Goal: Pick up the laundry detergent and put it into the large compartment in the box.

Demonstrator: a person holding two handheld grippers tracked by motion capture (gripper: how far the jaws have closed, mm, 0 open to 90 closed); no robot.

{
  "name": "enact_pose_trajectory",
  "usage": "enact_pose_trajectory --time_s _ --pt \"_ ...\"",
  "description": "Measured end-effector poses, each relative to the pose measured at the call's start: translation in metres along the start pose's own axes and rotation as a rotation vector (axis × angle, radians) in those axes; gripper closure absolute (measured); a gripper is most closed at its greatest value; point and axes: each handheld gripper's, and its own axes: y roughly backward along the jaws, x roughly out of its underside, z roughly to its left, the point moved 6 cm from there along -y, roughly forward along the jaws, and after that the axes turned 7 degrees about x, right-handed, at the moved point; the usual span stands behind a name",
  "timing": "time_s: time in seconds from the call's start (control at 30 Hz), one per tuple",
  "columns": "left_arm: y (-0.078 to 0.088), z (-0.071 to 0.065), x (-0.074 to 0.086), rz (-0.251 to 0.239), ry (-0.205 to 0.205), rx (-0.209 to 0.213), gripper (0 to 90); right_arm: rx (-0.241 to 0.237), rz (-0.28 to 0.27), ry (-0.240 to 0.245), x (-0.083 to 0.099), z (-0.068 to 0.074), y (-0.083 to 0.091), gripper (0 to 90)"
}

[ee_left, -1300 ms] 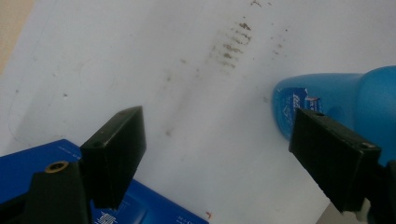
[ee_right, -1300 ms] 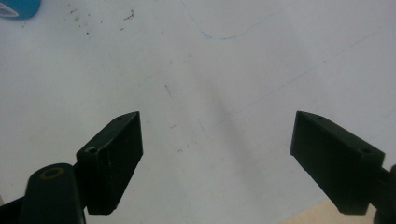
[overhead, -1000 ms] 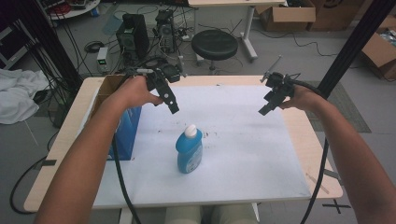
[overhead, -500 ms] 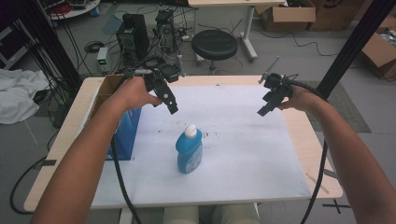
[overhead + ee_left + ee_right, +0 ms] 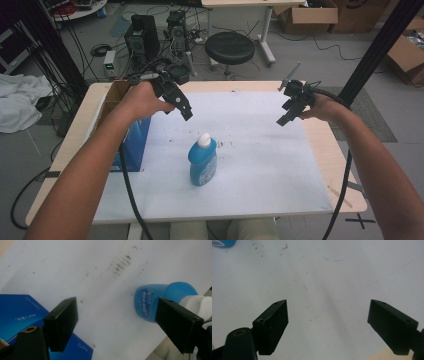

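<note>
The bottle [image 5: 202,161] stands upright mid-surface, beside the blue box [image 5: 134,141]. Both tools, left [image 5: 186,113] and right [image 5: 281,120], hover wide open and empty. Smooth plastic, likely slippery and top-heavy; best gripped across the flat body.

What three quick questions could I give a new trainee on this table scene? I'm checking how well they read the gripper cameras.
1. True or false: the left gripper is shut on the blue plastic bottle with the white cap.
2. Which thing stands at the table's left edge? A) a flat-sided blue box B) a red mug C) a metal bowl
3. Fill in: the bottle stands upright on the white ____ that covers the wooden table.

Key
1. False: in the left gripper view its jaws stand wide apart above the sheet, with the bottle beyond them.
2. A
3. Sheet. The right gripper hovers open over it too.
</note>
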Motion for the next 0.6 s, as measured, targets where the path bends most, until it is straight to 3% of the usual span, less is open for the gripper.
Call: enact_pose_trajectory --time_s 0.6 --pt "0.002 -0.030 0.005 -0.013 0.063 0.030 19.7 0.000 -0.006 0.007 0.002 0.005 0.002 16.6"
